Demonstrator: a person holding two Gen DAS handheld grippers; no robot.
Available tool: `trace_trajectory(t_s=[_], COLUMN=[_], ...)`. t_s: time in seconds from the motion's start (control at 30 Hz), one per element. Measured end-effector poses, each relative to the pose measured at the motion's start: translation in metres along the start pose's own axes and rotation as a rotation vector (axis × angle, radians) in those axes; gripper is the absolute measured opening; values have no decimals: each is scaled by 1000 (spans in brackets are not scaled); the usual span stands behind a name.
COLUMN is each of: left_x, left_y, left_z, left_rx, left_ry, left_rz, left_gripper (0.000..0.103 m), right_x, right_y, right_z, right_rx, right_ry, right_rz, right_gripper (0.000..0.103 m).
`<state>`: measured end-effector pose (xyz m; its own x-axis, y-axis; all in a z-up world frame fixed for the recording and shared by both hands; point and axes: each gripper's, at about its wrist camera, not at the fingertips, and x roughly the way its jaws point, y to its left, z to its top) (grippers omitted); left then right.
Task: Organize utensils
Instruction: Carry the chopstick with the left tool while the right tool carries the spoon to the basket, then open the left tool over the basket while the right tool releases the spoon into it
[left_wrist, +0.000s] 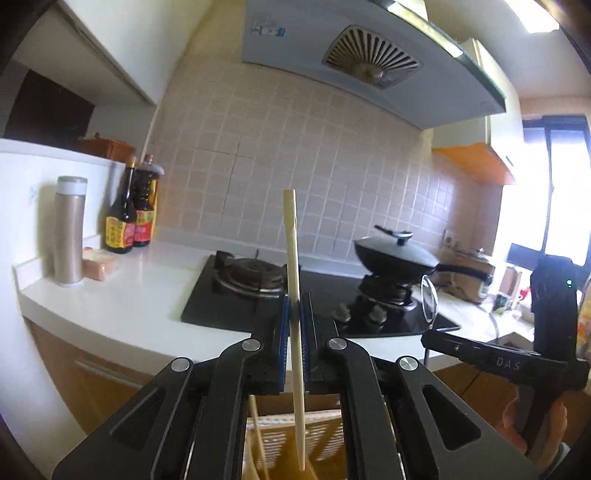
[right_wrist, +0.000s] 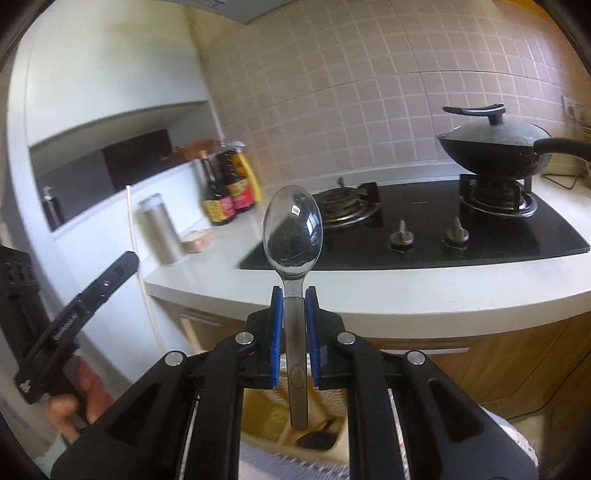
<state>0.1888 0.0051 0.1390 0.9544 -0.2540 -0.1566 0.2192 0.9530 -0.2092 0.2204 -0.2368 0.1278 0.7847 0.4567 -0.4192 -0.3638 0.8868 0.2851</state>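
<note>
My left gripper (left_wrist: 294, 301) is shut on a pale wooden chopstick (left_wrist: 293, 251), which stands upright between the blue pads. The same chopstick (right_wrist: 135, 236) and left gripper (right_wrist: 127, 262) show at the left of the right wrist view, held by a person's hand (right_wrist: 70, 406). My right gripper (right_wrist: 294, 295) is shut on the handle of a metal spoon (right_wrist: 293, 229), bowl upward and facing the camera. In the left wrist view the spoon (left_wrist: 429, 295) appears edge-on above the right gripper (left_wrist: 430, 338). A pale slatted basket (left_wrist: 325, 432) lies below the left gripper, with another chopstick (left_wrist: 255, 424) in it.
Ahead is a white counter (left_wrist: 129, 306) with a black gas hob (right_wrist: 424, 236) and a lidded wok (right_wrist: 495, 144) on the right burner. Sauce bottles (left_wrist: 129, 214), a steel flask (left_wrist: 69, 229) and a small pink dish (left_wrist: 99, 262) stand at the left. A range hood (left_wrist: 369, 62) hangs overhead.
</note>
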Motion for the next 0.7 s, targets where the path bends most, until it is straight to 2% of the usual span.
trace_trajectory(t_s=[0.23, 0.47, 0.5, 0.6, 0.7], left_x=[23, 19, 16, 4, -10], left_y=[12, 17, 18, 20, 20], left_z=[-30, -47, -48, -50, -50], left_rx=[28, 16, 12, -4, -16], left_ry=[7, 27, 29, 29, 33], left_rz=[45, 6, 0, 5, -2], left_gripper=[4, 5, 8, 27, 31], right_x=[27, 27, 25, 17, 7], right_y=[-5, -5, -5, -7, -7], right_z=[-30, -45, -45, -50, -53], right_rx=[-61, -77, -75, -57, -47], right_ry=[-29, -6, -3, 14, 26], right_rz=[-50, -36, -35, -10, -6], right_gripper=[10, 11, 14, 24, 24])
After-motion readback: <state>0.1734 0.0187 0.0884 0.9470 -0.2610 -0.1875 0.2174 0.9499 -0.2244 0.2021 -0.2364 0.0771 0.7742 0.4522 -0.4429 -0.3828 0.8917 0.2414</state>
